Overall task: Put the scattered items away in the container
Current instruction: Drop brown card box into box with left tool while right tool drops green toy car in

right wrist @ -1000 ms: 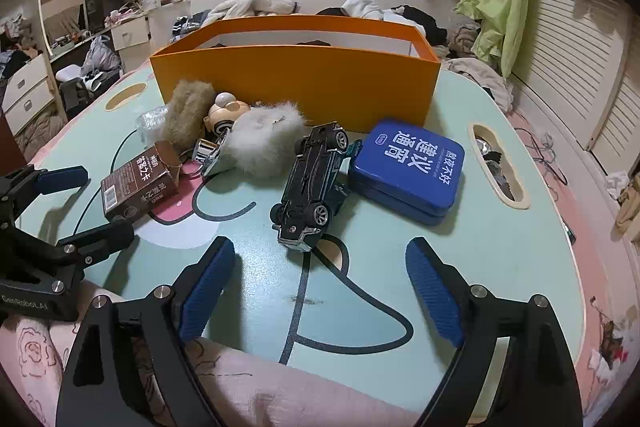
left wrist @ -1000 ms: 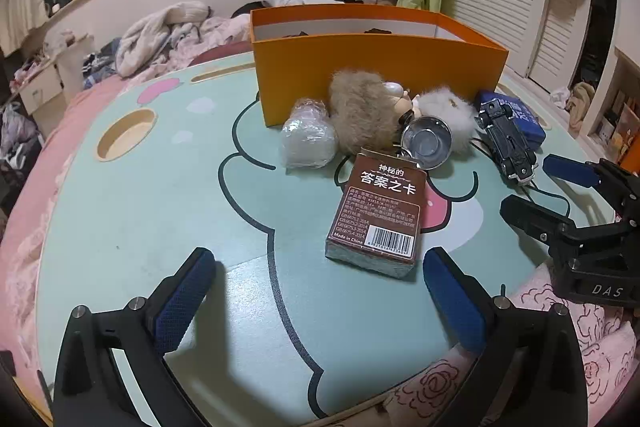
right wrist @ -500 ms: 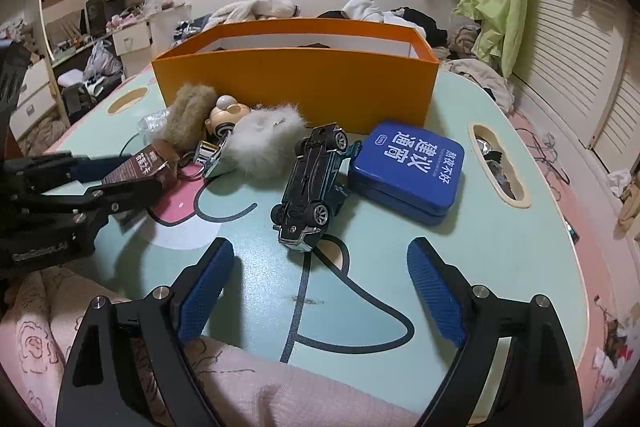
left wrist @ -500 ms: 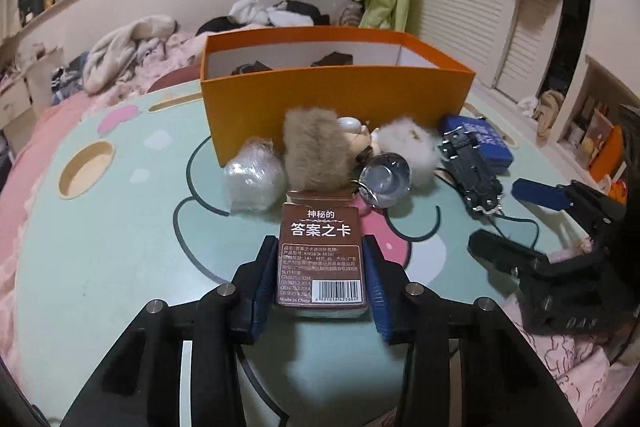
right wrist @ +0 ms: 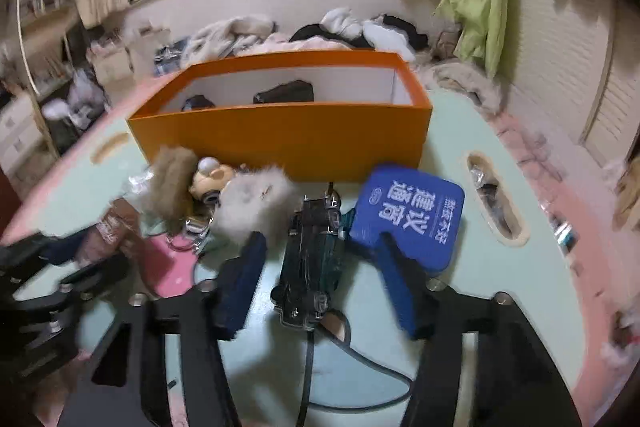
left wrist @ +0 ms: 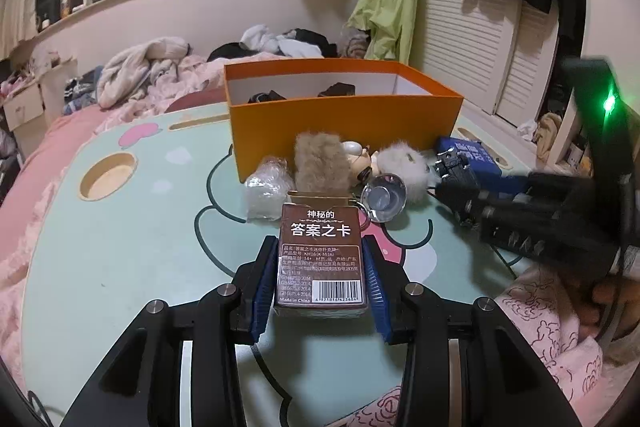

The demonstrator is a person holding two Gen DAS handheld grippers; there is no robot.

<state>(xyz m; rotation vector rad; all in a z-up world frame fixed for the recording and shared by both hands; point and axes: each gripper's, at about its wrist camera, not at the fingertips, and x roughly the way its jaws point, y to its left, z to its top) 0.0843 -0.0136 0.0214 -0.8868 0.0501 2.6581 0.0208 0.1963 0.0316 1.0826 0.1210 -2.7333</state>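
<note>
I have the brown card box (left wrist: 321,259) clamped in my left gripper (left wrist: 320,281) low over the desk (left wrist: 120,247), my right gripper (right wrist: 320,275) closing around the toy car (right wrist: 312,263); next, I judge, both lift into the orange container (left wrist: 344,131).
</note>
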